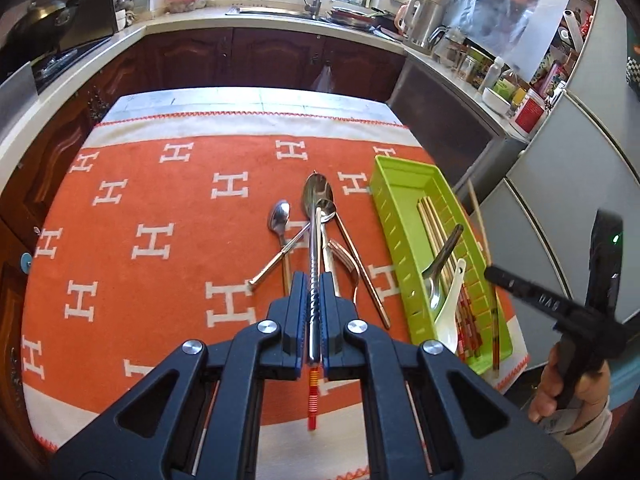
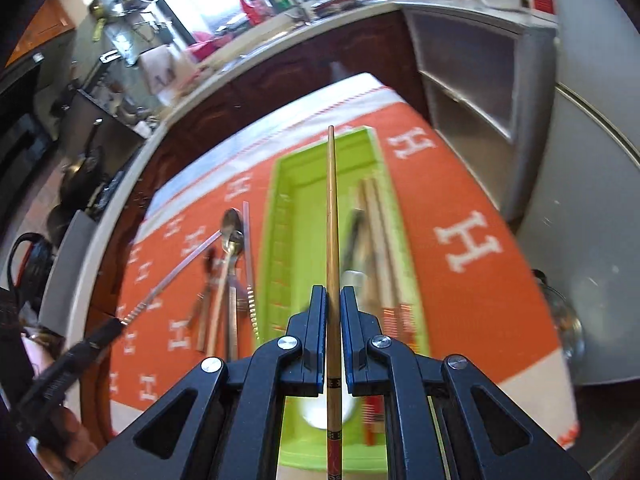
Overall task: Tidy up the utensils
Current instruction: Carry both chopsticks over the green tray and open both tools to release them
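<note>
Above the green tray (image 2: 288, 208), I am pinching a wooden chopstick (image 2: 331, 216) in my right claw (image 2: 331, 300); my left claw (image 1: 315, 286) is pinching a metal chopstick (image 1: 313, 256). Lowering both in comes next.

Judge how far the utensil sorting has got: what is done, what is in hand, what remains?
Done: the green tray already holds chopsticks, a white spoon and a dark-handled spoon. In hand: the left gripper clamps a metal chopstick; the right gripper clamps a wooden chopstick above the tray. Left: spoons and a fork on the orange cloth.
</note>
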{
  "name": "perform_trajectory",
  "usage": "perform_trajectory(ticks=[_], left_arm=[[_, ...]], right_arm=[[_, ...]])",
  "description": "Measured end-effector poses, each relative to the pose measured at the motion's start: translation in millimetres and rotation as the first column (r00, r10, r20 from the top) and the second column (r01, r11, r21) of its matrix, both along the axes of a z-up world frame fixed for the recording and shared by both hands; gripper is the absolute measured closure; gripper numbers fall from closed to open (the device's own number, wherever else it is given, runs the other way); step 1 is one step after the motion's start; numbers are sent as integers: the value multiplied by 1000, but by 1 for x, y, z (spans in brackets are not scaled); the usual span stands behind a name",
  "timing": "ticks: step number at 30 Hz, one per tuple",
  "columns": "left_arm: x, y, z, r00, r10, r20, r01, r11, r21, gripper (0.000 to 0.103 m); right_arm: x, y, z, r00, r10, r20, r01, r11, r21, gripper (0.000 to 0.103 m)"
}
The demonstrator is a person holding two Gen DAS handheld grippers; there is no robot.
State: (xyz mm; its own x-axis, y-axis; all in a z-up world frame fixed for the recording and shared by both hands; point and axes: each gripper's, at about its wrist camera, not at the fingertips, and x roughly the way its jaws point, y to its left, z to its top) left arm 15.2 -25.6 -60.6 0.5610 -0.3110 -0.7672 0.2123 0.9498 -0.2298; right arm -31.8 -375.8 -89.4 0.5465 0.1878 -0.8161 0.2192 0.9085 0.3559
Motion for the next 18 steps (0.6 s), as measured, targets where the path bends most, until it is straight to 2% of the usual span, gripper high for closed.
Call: perform_trajectory(ticks=[5,8,13,18], left_arm=[[-6,-16,18,998,-2,64,2,1000,5,100],[-11,-30,32,993,-24,115,23,1000,8,100],[-16,-61,50,978,-84,191,81,996,24,100],[-20,-103,50,961,-165,220,158,986,51,100]], right_arm=[[1,-14,-18,999,-7,-50,5,1000,-30,96],[4,-19,-26,997,17,-69,-17,1000,-9,96],[6,-16,-24,999,11,-52,-10,1000,8,88],[-2,-18,-7,999,-48,3,48,999,14,79]])
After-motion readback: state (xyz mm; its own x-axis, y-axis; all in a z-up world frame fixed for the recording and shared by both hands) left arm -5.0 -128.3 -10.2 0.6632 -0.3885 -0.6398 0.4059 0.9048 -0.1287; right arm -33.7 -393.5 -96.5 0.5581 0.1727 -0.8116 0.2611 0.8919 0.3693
